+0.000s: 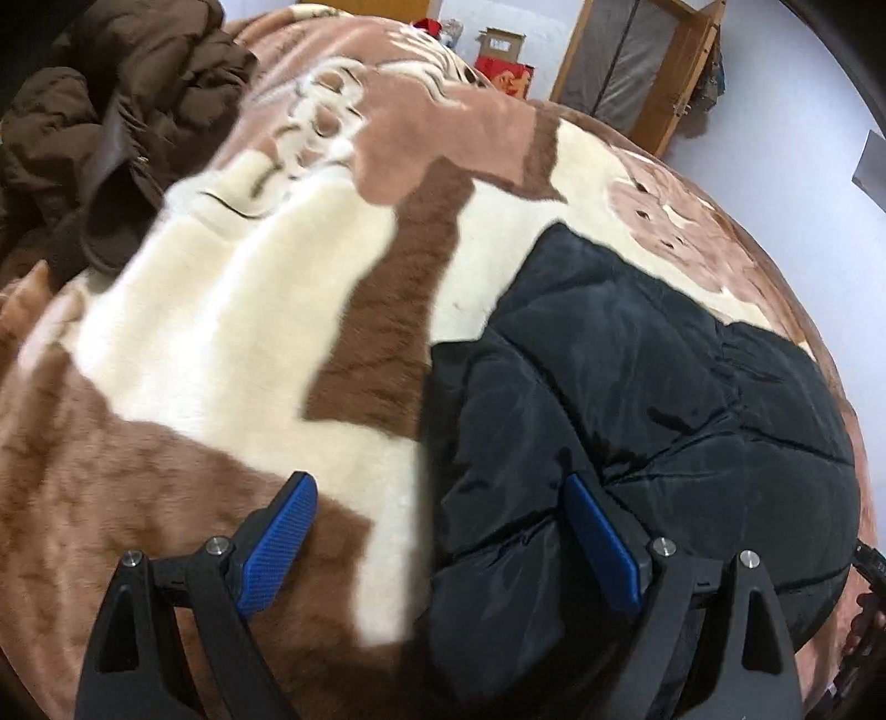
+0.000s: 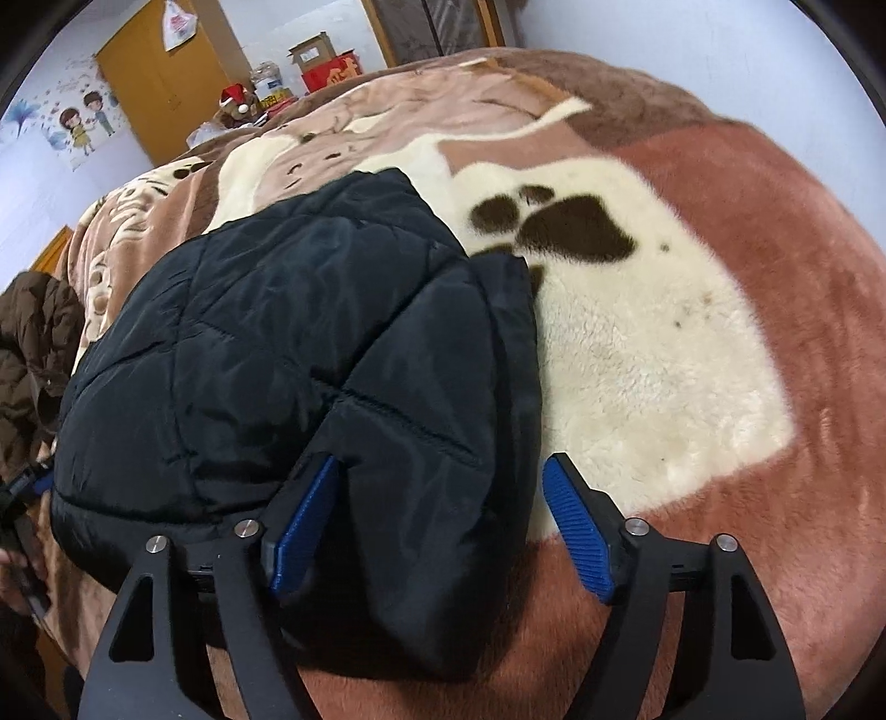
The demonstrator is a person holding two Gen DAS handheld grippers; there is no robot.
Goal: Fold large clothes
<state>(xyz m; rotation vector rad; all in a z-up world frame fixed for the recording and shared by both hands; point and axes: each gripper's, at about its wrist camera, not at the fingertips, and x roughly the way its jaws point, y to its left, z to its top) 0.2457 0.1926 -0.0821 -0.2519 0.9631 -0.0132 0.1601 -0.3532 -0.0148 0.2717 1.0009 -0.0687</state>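
With the black jacket [image 2: 266, 343] lying folded on the bed [image 2: 692, 343], lower right in the left view and centre-left in the right view, both the left gripper [image 1: 437, 531] and right gripper [image 2: 443, 515] stand with jaws open and gripping nothing, so this fold looks finished and the next move likely calls for the brown jacket [image 1: 111, 122] at upper left.

**Around the bed: what I see in the room**

From my seat I look over a plush blanket [image 1: 232, 310] in cream, tan and brown covering the bed, with a dark paw print [image 2: 576, 227] near its right side. Past the far edge stand a red box [image 2: 332, 72] with an open cardboard box [image 2: 313, 50] on top, and a water bottle [image 2: 267, 77]. An orange wooden door [image 2: 160, 72] carries a hanging plastic bag [image 2: 178, 25]; a cartoon sticker [image 2: 83, 122] decorates the wall beside it. A fabric wardrobe [image 1: 637, 66] stands in the corner.
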